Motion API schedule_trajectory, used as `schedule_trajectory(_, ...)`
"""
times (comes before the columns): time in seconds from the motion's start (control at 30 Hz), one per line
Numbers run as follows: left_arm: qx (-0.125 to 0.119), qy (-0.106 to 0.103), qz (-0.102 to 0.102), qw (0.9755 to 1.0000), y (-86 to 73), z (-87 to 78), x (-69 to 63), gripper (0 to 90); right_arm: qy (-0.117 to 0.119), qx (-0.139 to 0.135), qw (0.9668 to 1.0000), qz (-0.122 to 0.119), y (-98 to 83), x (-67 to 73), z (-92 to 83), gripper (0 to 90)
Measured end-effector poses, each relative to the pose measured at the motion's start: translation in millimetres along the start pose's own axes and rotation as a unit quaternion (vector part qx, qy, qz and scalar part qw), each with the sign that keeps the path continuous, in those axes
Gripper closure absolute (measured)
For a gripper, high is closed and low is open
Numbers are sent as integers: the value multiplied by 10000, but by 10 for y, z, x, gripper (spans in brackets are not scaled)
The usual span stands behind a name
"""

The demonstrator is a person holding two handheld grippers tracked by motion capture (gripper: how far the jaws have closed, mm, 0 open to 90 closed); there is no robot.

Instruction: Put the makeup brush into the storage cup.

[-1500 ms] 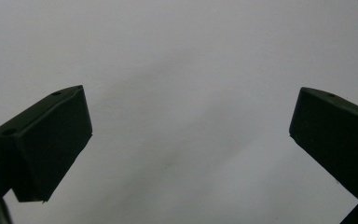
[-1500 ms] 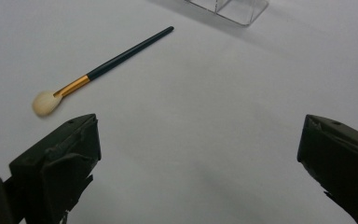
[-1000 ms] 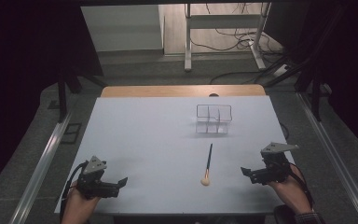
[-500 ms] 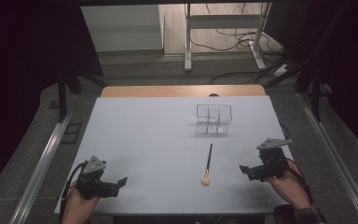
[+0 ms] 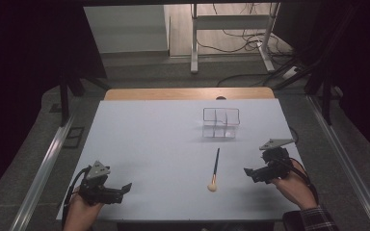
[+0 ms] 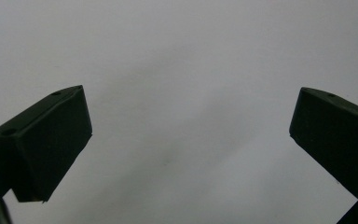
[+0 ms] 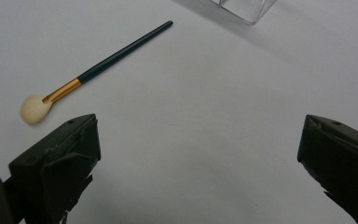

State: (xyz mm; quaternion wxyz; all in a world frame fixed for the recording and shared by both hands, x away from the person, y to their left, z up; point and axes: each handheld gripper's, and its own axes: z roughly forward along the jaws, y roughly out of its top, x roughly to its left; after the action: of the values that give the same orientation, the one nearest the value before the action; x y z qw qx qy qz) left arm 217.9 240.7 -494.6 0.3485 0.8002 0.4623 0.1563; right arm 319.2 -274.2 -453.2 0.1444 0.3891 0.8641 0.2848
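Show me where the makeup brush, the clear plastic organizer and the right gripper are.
makeup brush [image 5: 216,165]: high view, on the dark handle.
clear plastic organizer [image 5: 221,123]: high view, on its middle divider wall.
right gripper [image 5: 248,172]: high view, between its open jaw tips.

— What's in front of the left tool?
— Plain white surface, bare between its two black jaws.
— And the jaws?
— Spread wide apart, gripping nothing.

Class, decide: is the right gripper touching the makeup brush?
Apart. The right gripper view shows bare table between the open right gripper and the makeup brush.
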Motion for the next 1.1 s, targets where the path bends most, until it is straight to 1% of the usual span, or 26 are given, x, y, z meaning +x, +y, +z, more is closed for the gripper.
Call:
schedule_trajectory(0.17,12,0,1,10000,-1,5,-2,0,46,120,9999,1,62,-2,27,0)
schedule_trajectory(0.23,31,-3,20,10000,0,6,0,0,54,219,9997,-8,82,-7,42,0)
schedule_trajectory(0.33,41,1,28,10000,0,6,-1,0,40,290,9996,-8,102,-13,61,0)
schedule_trajectory(0.47,51,3,33,10000,0,8,-1,0,42,332,9994,1,133,-17,83,0)
schedule_trajectory(0.53,53,2,37,10000,1,8,-1,0,18,358,9993,-49,169,-7,95,0)
schedule_trajectory(0.63,63,3,40,10000,0,10,-2,0,18,348,9994,-20,199,-1,105,0)
schedule_trajectory(0.73,66,1,39,10000,-1,11,-1,0,15,365,9993,1,243,13,136,0)
schedule_trajectory(0.97,70,-1,33,10000,-4,15,3,0,72,510,9987,6,330,77,249,0)
schedule_trajectory(1.1,86,-4,37,10000,-5,18,3,0,103,562,9983,-64,372,112,297,0)
